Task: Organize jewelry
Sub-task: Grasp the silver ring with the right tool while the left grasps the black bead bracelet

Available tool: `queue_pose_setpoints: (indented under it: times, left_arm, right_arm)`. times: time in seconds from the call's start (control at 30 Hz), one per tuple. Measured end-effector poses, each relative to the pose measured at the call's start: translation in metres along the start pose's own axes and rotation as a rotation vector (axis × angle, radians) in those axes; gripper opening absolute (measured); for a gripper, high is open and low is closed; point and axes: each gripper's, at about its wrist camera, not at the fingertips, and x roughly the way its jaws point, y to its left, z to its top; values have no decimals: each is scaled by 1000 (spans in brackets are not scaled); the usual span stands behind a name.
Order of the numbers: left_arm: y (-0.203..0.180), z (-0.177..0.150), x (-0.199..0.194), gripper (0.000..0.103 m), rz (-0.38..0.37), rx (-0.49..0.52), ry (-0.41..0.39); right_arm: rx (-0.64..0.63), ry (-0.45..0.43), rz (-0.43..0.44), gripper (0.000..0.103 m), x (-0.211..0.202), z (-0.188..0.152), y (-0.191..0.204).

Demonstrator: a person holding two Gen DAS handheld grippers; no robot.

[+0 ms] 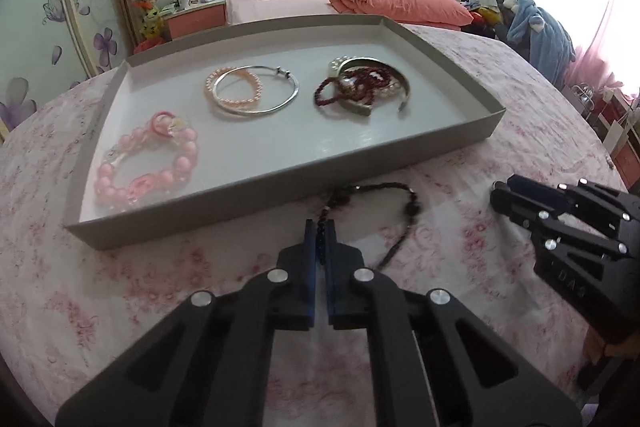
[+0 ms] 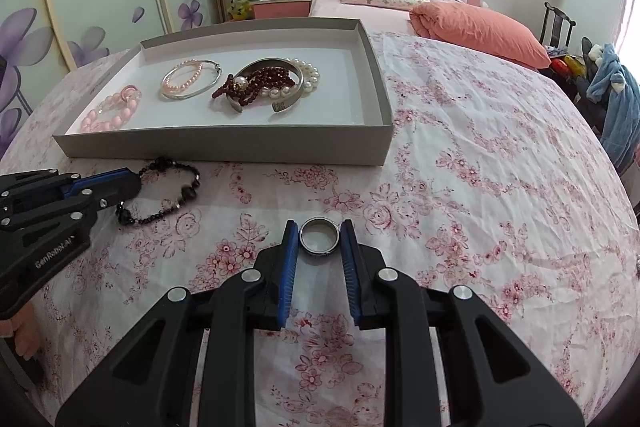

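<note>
1. Where the dark beaded bracelet [image 1: 374,205] runs between the blue pads of the left gripper [image 1: 320,227], its beads are blurred in the left wrist view; only a short dark run is made out between the pads.
2. In the right wrist view the left gripper [image 2: 134,183] is cut off at the frame's left edge, and part of a hand [image 2: 18,341] is glimpsed beneath it.
3. The heap of dark red beads, white pearls and a silver cuff [image 1: 362,85] in the shallow grey cardboard tray [image 1: 280,183] is tangled; separate pieces are hard to tell apart.
4. The left gripper is clenched on the dark beaded bracelet, which otherwise lies on the pink floral cloth [image 2: 460,187] just in front of the tray.
5. The right gripper [image 2: 320,237] is angled down at the cloth, and a wide silver metal ring [image 2: 319,238] is clamped between its fingertips.
6. In the tray, a pink bead bracelet [image 1: 148,163] lies at the left and a thin silver bangle over a pale pink pearl bracelet [image 1: 252,89] in the middle.
</note>
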Motion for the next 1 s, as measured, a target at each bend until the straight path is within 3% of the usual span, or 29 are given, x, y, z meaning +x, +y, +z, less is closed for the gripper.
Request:
queue_pose_setpoints:
  times: [0.37,0.47,0.57,0.87,1.0]
  left_arm:
    - [63,-34,-32,8,83,-65,-4]
    - [68,-39,-37,23,60,-78,-10]
    - [65,-41,-38,26,56,-72,-15]
    - [60,-40,-36,26,42,-76,-16]
    - [56,-40,-35,9,66,-47,-15]
  right_arm:
    - [-84,2,88,23,0,0,36]
    - [-99,1,92,23,-1,0,41]
    - [-94,3,95,23,-2,0,42]
    - [-95,3,92,23,0,2,46]
    - [-95,3,92,23,-1,2,45]
